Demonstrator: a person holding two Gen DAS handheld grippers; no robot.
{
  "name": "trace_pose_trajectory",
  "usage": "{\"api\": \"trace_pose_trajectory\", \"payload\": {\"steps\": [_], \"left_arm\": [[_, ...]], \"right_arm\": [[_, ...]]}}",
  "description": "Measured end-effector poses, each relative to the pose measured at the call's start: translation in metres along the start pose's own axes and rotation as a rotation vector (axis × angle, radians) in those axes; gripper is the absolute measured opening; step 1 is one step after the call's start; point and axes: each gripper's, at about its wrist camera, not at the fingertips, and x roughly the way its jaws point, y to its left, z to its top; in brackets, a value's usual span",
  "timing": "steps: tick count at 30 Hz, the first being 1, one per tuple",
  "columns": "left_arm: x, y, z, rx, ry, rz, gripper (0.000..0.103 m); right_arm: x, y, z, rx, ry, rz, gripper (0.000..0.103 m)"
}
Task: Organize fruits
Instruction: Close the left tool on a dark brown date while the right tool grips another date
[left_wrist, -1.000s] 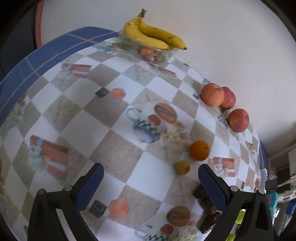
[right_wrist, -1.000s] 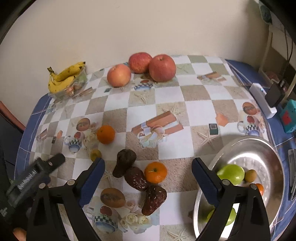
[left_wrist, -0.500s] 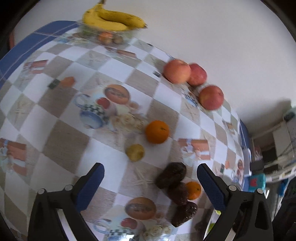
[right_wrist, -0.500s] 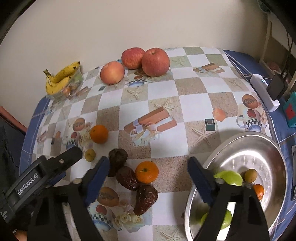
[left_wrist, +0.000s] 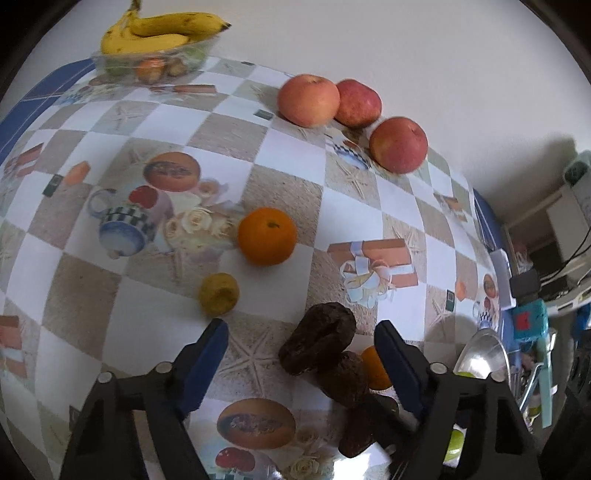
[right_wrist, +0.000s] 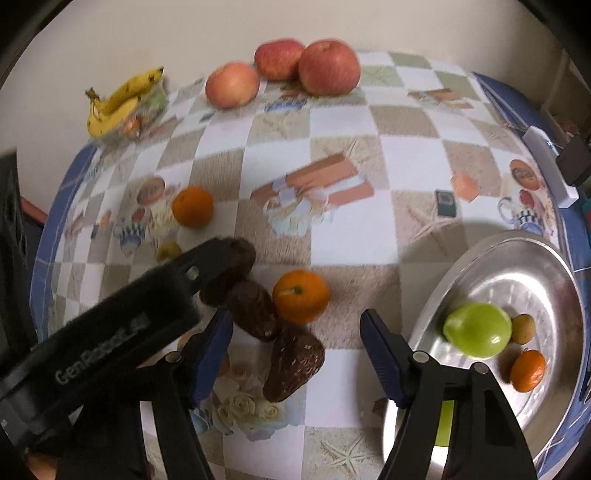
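Observation:
Three dark brown wrinkled fruits lie bunched on the checked tablecloth. My left gripper (left_wrist: 300, 326) hovers over the farthest one (left_wrist: 317, 338); its jaws are closing, the fruit lies between them, and the pads stand clear of it. My right gripper (right_wrist: 293, 316) hangs over a mandarin (right_wrist: 301, 295) and the nearest dark fruit (right_wrist: 293, 358); its jaws are closing too, touching nothing. The left gripper's black housing (right_wrist: 110, 321) covers part of the cluster in the right wrist view. A metal plate (right_wrist: 524, 280) at the right holds a green apple (right_wrist: 478, 330), a small tan fruit and a mandarin.
An orange (left_wrist: 266, 236) and a small yellow fruit (left_wrist: 218, 298) lie beyond the cluster. Three apples (left_wrist: 308, 99) sit along the wall. Bananas (left_wrist: 162, 35) rest on a clear container at the far corner. Electronics and cables crowd the table's right edge.
The left gripper swung right and lower, from bare cloth to over the dark fruits. The right gripper sank toward the mandarin. Both pairs of jaws narrowed. The left housing entered the right view.

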Motion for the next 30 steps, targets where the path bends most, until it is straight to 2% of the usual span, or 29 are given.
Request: {"api": "trace_pose_trajectory", "payload": {"steps": [5, 8, 12, 18, 23, 30], "left_arm": [[0.008, -0.004, 0.000, 0.020, 0.019, -0.002, 0.072], [0.013, -0.008, -0.001, 0.037, 0.026, -0.006, 0.064], [0.018, -0.009, -0.001, 0.034, 0.040, -0.020, 0.058], [0.022, -0.012, -0.001, 0.053, 0.037, -0.001, 0.048], [0.021, -0.009, -0.001, 0.035, 0.048, 0.022, 0.045], [0.014, 0.006, -0.004, -0.041, 0.070, 0.053, 0.045]], "right_arm": [[0.014, 0.002, -0.006, -0.019, 0.063, -0.013, 0.071], [0.019, 0.001, -0.008, -0.014, 0.082, -0.014, 0.059], [0.022, -0.001, -0.009, -0.010, 0.095, -0.013, 0.059], [0.024, 0.001, -0.010, -0.026, 0.101, -0.029, 0.059], [0.026, 0.002, -0.010, -0.024, 0.104, -0.025, 0.057], [0.024, 0.001, -0.014, -0.023, 0.105, -0.020, 0.051]]}}
